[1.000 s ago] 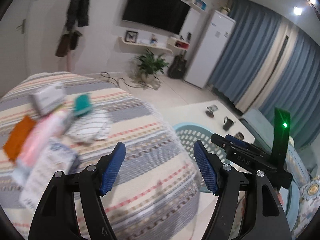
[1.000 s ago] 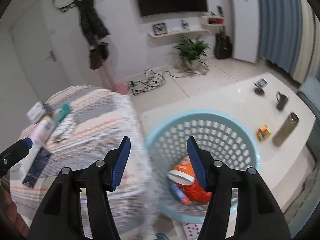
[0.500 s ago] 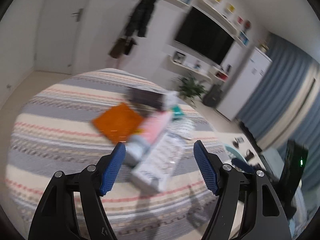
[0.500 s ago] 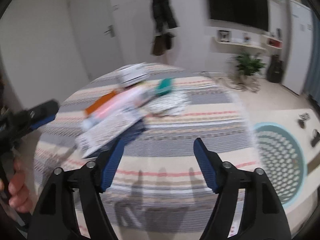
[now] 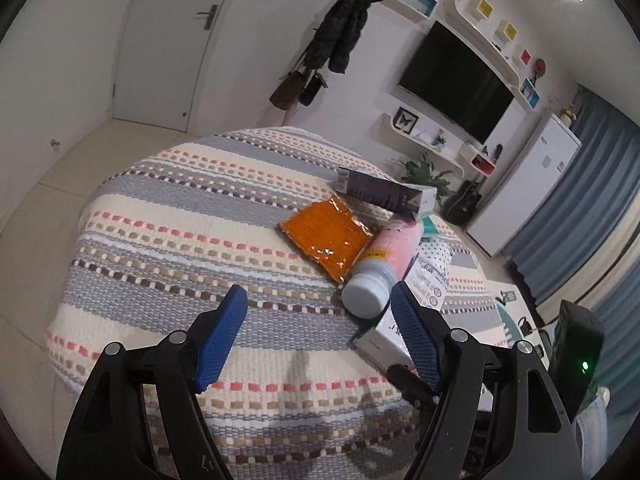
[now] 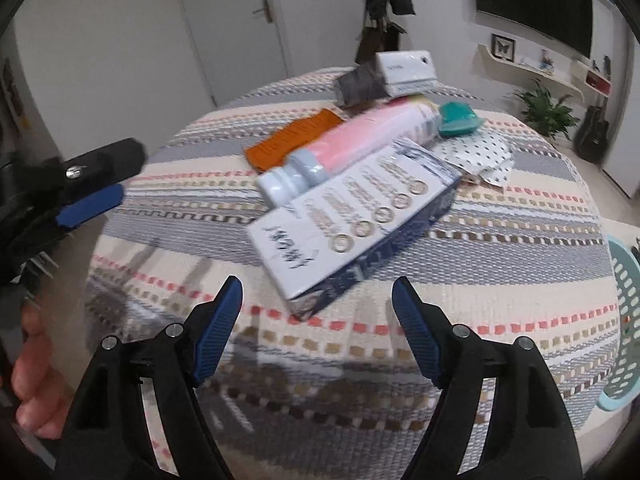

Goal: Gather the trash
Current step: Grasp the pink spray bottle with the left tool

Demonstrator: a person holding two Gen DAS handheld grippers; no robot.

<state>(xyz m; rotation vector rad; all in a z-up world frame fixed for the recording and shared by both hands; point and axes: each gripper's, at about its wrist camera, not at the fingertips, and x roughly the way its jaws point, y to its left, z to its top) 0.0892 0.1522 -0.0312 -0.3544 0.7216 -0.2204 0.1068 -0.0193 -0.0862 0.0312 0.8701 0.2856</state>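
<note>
Trash lies in a pile on a striped woven cover [image 5: 180, 240]: an orange foil packet [image 5: 326, 236], a pink bottle [image 5: 394, 248] with a pale blue cap, a white-and-blue carton [image 6: 352, 216], a dotted wrapper [image 6: 476, 152], a teal piece [image 6: 458, 118] and a white box [image 6: 404, 66] on a dark one. My left gripper [image 5: 320, 336] hovers just short of the bottle's cap, jaws opening, nothing between them. My right gripper [image 6: 318, 320] hangs just before the carton's near end, jaws opening, touching nothing.
A pale blue perforated basket [image 6: 624, 320] stands off the cover's right edge. The left gripper [image 6: 88, 196] and the hand [image 6: 32, 380] holding it show at the left of the right wrist view. Doors, a hung coat and a wall television lie beyond.
Both views swung away from the basket and floor onto the striped cover, and the trash pile is now close ahead. The right gripper's jaws have widened.
</note>
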